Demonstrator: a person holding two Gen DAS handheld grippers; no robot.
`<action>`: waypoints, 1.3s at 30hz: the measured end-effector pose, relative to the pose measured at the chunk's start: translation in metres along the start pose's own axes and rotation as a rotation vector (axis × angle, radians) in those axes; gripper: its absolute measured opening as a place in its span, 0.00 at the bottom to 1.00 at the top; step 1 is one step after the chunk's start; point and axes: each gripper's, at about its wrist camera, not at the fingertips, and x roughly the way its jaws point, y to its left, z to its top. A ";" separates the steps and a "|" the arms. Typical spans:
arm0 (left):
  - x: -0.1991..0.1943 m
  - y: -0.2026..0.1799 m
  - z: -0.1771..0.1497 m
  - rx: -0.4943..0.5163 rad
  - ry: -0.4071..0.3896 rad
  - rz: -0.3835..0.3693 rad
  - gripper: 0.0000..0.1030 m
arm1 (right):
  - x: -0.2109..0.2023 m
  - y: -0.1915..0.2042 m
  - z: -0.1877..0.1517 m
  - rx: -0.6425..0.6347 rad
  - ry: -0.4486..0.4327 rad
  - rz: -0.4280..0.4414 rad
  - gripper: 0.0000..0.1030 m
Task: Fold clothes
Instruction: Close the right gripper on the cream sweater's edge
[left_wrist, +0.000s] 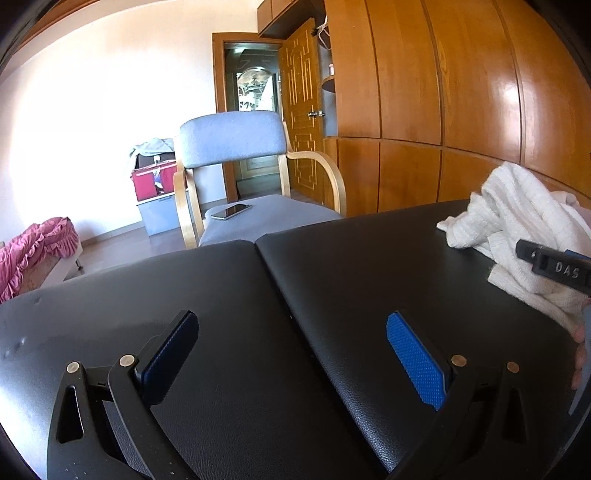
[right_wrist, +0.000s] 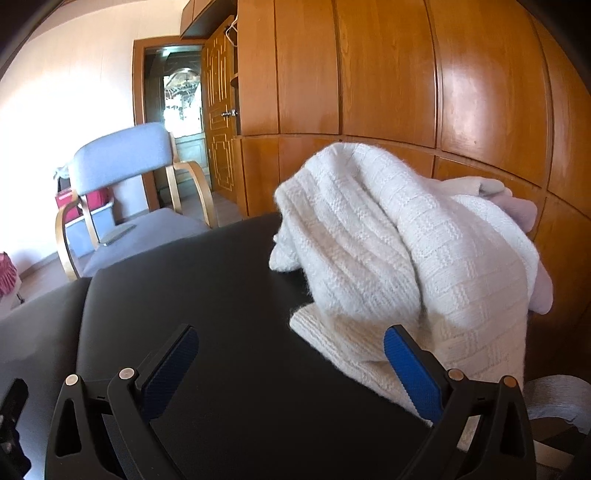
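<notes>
- Wooden wardrobe panels (right_wrist: 388, 74) back a black padded tabletop (left_wrist: 295, 288).
- Left gripper (left_wrist: 291, 354) hovers over bare tabletop, fingers spread apart and empty.
- Right gripper (right_wrist: 291, 354) likewise gapes wide; a crumpled white knit garment (right_wrist: 388, 251) lies heaped just ahead, against its right finger.

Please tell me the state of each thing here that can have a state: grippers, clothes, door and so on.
left gripper: open, empty, above the black table.
right gripper: open, empty, beside the garment.
white knitted garment: crumpled in a heap, not folded.
room door: open.
phone: lying flat on the armchair seat, screen dark.
</notes>
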 end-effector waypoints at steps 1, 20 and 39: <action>0.001 0.001 0.000 -0.002 0.004 0.000 1.00 | -0.001 -0.001 0.001 0.002 -0.007 0.000 1.00; 0.002 0.008 -0.001 -0.021 0.019 -0.011 1.00 | 0.025 -0.029 0.028 -0.039 -0.023 -0.176 1.00; 0.002 0.009 0.000 -0.023 0.028 -0.015 1.00 | 0.030 -0.037 0.038 0.035 -0.038 -0.171 1.00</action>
